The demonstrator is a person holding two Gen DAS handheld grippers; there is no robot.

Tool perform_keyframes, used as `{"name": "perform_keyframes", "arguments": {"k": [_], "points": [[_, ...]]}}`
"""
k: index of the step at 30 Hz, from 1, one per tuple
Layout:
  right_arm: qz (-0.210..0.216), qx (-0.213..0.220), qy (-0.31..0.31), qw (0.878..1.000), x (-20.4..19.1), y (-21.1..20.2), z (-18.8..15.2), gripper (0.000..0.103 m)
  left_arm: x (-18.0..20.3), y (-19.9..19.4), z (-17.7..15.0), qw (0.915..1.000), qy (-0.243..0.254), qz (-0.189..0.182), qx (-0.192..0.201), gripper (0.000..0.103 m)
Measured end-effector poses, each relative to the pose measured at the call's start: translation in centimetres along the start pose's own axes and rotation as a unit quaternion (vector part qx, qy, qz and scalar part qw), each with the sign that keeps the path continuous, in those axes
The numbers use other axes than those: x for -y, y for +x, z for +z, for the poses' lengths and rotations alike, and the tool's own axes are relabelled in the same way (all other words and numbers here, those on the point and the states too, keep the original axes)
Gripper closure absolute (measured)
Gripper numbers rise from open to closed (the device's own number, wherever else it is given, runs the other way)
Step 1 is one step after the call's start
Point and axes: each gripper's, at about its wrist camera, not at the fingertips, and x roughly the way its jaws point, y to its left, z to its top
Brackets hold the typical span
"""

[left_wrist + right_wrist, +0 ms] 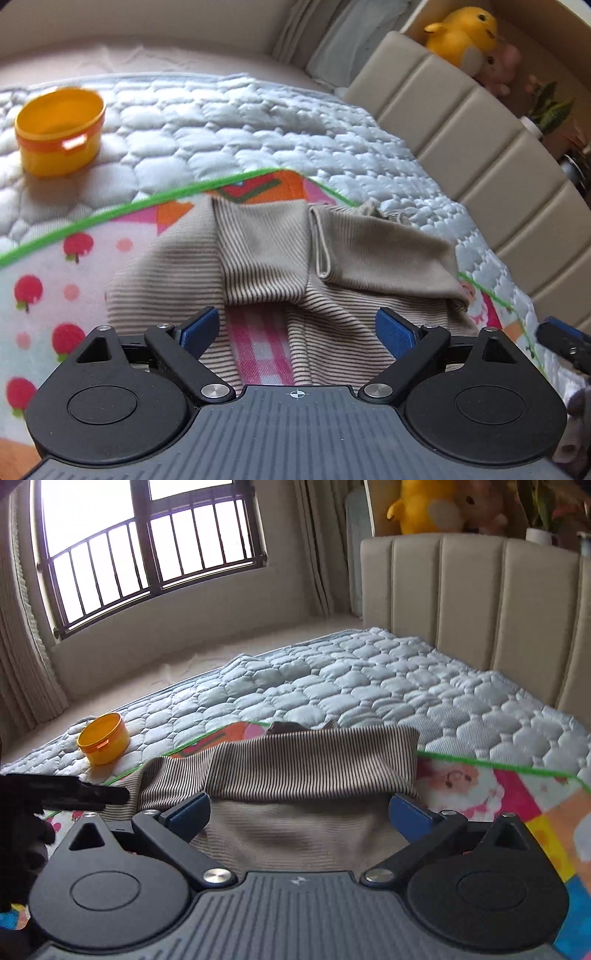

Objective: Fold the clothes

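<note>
A beige and brown fine-striped garment (280, 266) lies partly folded on a colourful child's blanket (74, 266) with a green edge. One striped flap is turned over its far part (314, 764), and a plain beige part (288, 834) lies nearer. My left gripper (297, 330) hovers over the garment's near edge, jaws wide apart, with cloth and pink checked blanket showing between the blue pads (201, 328) and nothing pinched. My right gripper (299, 814) is open just as wide over the beige part. Each gripper's tip shows at the edge of the other's view (565, 343) (74, 794).
The blanket lies on a pale blue quilted bed cover (369, 686). An orange-yellow plastic tub (59, 133) (104, 744) stands on the quilt at the left. A padded beige headboard (472, 602) rises at the right, with plush toys (465, 33) and a plant behind it. A barred window (147, 546) is beyond the bed.
</note>
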Motion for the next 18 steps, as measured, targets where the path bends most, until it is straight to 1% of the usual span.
{"name": "perform_keyframes", "arguments": {"k": [1, 2, 3, 5, 6, 8, 9, 10, 11, 12, 13, 14, 16, 17, 18], "points": [[0.000, -0.014, 0.009, 1.000, 0.5, 0.7, -0.6, 0.000, 0.1, -1.4, 0.3, 0.9992, 0.038, 0.006, 0.007, 0.006], [0.000, -0.025, 0.015, 1.000, 1.0, 1.4, -0.8, 0.000, 0.3, -2.5, 0.4, 0.9966, 0.078, 0.022, 0.011, 0.005], [-0.003, -0.030, 0.022, 0.999, 1.4, 1.9, -0.8, 0.000, 0.4, -3.5, 0.4, 0.9915, 0.120, 0.049, 0.012, 0.005], [-0.010, -0.026, 0.039, 0.999, 2.1, 2.2, -0.4, 0.000, 0.7, -4.9, -0.4, 0.9741, 0.202, 0.101, 0.008, 0.005], [-0.011, -0.022, 0.046, 0.999, 2.3, 2.3, -0.2, 0.000, 1.0, -5.2, -1.2, 0.9627, 0.242, 0.121, 0.003, 0.005], [-0.010, -0.018, 0.046, 0.999, 2.4, 2.1, 0.1, 0.000, 1.7, -5.2, -3.2, 0.9347, 0.321, 0.152, -0.009, 0.005], [-0.009, -0.016, 0.045, 0.999, 2.4, 1.9, 0.2, 0.000, 2.2, -4.8, -4.3, 0.9183, 0.360, 0.165, -0.015, 0.005], [-0.008, -0.014, 0.041, 0.999, 2.4, 1.7, 0.2, 0.000, 2.7, -4.4, -5.5, 0.9001, 0.398, 0.177, -0.021, 0.006], [-0.005, -0.012, 0.039, 0.999, 2.3, 1.4, 0.2, 0.000, 3.2, -3.6, -6.6, 0.8831, 0.431, 0.183, -0.029, 0.014], [-0.003, -0.010, 0.036, 0.999, 2.2, 1.2, 0.3, 0.000, 3.6, -2.8, -7.5, 0.8704, 0.454, 0.186, -0.041, 0.026], [0.000, -0.007, 0.036, 0.999, 2.2, 1.0, 0.3, 0.000, 3.9, -1.8, -8.1, 0.8616, 0.469, 0.187, -0.055, 0.028], [0.002, -0.004, 0.038, 0.999, 2.2, 0.8, 0.4, 0.000, 4.2, -0.8, -8.8, 0.8527, 0.483, 0.187, -0.069, 0.028], [0.005, 0.000, 0.046, 0.999, 2.4, 0.6, 0.6, 0.000, 4.3, 0.6, -9.3, 0.8392, 0.498, 0.207, -0.067, 0.028], [0.006, 0.001, 0.051, 0.999, 2.5, 0.6, 0.7, 0.000, 4.1, 1.3, -9.4, 0.8342, 0.501, 0.221, -0.067, 0.033], [0.005, 0.003, 0.057, 0.998, 2.8, 0.5, 0.8, 0.000, 3.8, 1.8, -9.2, 0.8333, 0.497, 0.231, -0.070, 0.047]]}}
